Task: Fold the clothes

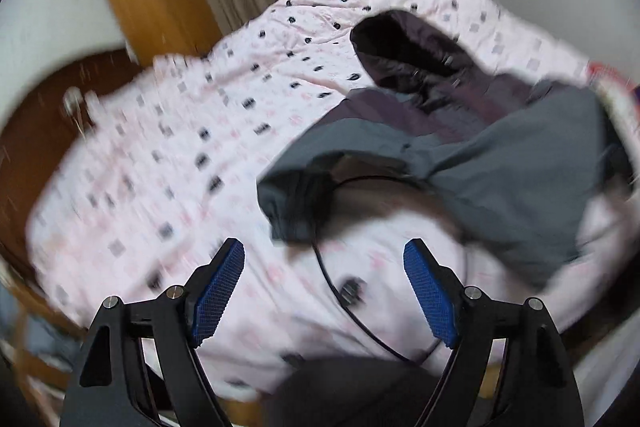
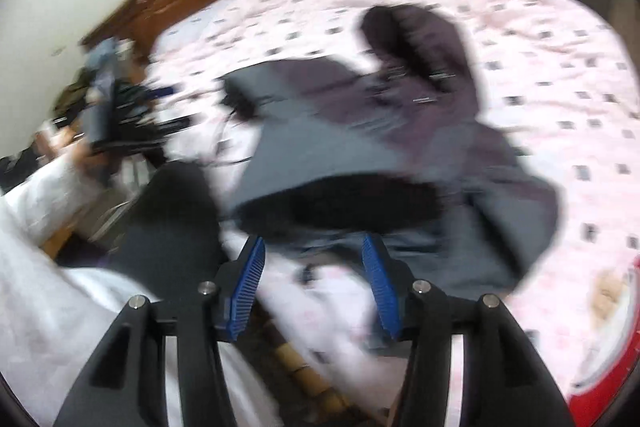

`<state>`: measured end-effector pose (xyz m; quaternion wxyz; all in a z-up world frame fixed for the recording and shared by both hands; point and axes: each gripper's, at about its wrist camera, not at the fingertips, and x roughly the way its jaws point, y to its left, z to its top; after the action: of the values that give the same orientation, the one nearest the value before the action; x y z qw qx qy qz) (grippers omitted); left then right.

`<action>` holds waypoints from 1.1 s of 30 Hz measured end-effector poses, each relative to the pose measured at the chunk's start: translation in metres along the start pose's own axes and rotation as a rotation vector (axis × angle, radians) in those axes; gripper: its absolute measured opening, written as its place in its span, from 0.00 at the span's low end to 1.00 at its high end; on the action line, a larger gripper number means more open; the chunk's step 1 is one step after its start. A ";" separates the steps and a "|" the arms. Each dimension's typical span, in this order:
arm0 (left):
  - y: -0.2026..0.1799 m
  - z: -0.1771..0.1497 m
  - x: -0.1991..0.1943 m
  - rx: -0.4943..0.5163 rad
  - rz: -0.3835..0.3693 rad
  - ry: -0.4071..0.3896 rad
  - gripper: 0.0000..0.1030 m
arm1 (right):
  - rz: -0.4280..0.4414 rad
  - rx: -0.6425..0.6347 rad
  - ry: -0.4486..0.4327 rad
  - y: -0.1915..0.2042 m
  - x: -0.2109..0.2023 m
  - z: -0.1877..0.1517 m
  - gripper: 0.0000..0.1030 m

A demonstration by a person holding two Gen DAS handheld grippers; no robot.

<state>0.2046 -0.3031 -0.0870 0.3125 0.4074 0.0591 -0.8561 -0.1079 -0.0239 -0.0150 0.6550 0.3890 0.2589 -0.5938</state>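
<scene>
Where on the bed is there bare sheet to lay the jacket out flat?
Most open: the pink sheet between the jacket's sleeve and the headboard. Another strip runs beyond the hood toward the far edge. The near edge is crowded: the jacket, a black cable, a red item. Both grippers' jaws stand open, empty.
</scene>
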 end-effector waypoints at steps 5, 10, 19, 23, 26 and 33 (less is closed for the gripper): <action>0.049 -0.011 -0.043 -0.215 -0.236 0.036 0.76 | -0.133 0.032 0.018 -0.028 -0.001 0.003 0.51; 0.101 -0.008 -0.103 -0.380 -0.202 -0.055 0.76 | -0.154 0.032 0.076 -0.033 0.044 -0.004 0.51; 0.165 -0.013 -0.260 -0.521 0.243 -0.295 0.78 | -0.111 -0.023 0.157 -0.014 0.099 -0.019 0.51; 0.152 -0.005 -0.272 -0.496 0.275 -0.334 0.97 | -0.102 -0.031 0.112 -0.012 0.076 -0.007 0.51; 0.126 0.010 -0.242 -0.405 0.274 -0.234 0.98 | -0.102 -0.033 0.065 -0.012 0.051 0.002 0.51; 0.061 0.017 -0.139 -0.225 0.200 0.023 0.98 | -0.145 -0.001 0.016 -0.017 0.013 -0.015 0.58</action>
<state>0.2947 -0.2898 0.0357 0.4392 0.3836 0.1174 -0.8038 -0.1206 -0.0188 -0.0370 0.6082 0.3737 0.2918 -0.6366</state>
